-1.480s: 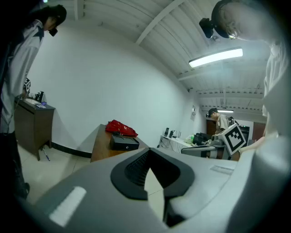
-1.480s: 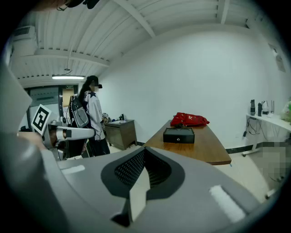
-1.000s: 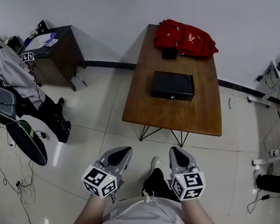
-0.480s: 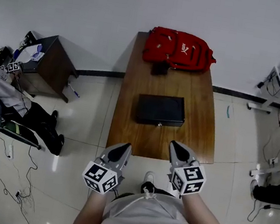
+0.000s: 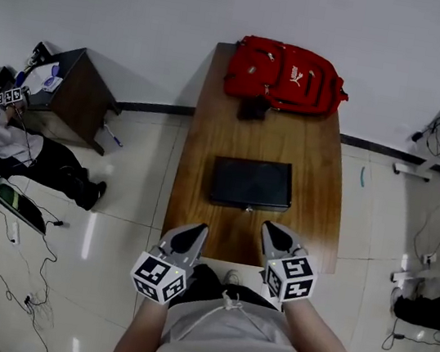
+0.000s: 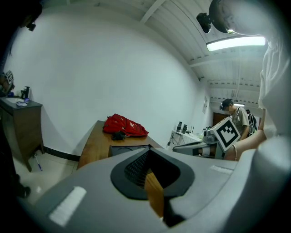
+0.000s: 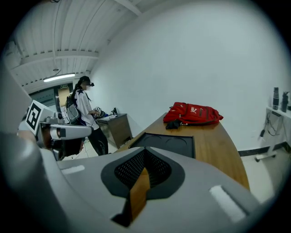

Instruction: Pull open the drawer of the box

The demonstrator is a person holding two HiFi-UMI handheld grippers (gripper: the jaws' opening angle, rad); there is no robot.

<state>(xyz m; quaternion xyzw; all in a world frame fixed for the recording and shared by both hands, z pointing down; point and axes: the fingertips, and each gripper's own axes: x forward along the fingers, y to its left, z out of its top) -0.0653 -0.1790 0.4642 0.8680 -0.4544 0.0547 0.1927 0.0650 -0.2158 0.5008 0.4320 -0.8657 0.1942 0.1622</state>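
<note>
Nearer box point(image 5: 251, 183) now, left hand-held gripper point(image 5: 192, 234) and right hand-held gripper point(image 5: 274, 234) closed, empty; white-logoed red backpack point(image 5: 286, 74) behind.

A black box point(image 5: 251, 183) is sitting in the middle of the wooden table point(image 5: 318, 186), its front facing 6 o'clock. A red backpack point(image 5: 285, 75) is lying at the box's 12 o'clock, by the wall, and a small dark thing point(image 5: 252, 107), too dim to name, is resting between them. The left gripper point(image 5: 192, 234) is hovering at the box's 7 o'clock and the right gripper point(image 5: 271, 232) at its 5 o'clock, both over the table's near edge, apart from the box. A dark cabinet point(image 5: 75, 94) is standing on the floor at 9 o'clock
</note>
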